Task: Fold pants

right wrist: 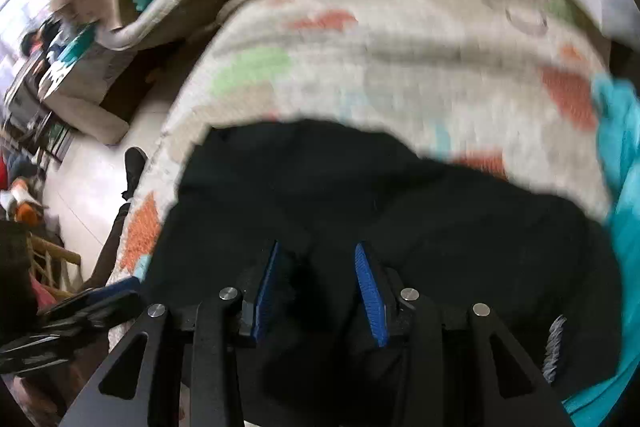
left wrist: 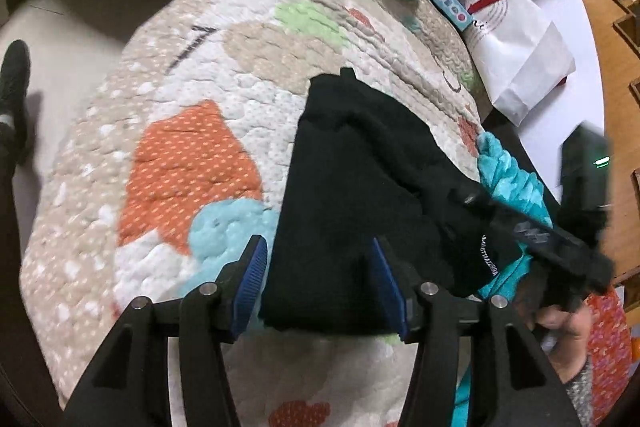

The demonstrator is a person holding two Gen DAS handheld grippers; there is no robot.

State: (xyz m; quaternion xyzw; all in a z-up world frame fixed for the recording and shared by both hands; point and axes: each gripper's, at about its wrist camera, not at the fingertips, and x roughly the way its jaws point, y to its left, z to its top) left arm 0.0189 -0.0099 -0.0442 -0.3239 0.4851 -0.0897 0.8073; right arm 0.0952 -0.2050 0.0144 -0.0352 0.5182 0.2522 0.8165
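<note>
My left gripper [left wrist: 318, 283] and right gripper [right wrist: 316, 287] both gape wide over the black pants [left wrist: 360, 187], bundled lower centre on the patterned quilt [left wrist: 192, 155]; unpinned, the fold may spring loose.

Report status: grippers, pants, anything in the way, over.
Left gripper open, right gripper open, both over fabric. Black pants bunched on the quilt, fold unfinished. Teal garment touching the pants' right edge.

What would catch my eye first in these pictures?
The black pants, bunched in the middle of a quilt patterned with orange, green and blue patches. Both grippers, left and right, show open blue pads right over the cloth. A turquoise garment lies at the pants' right edge.
</note>
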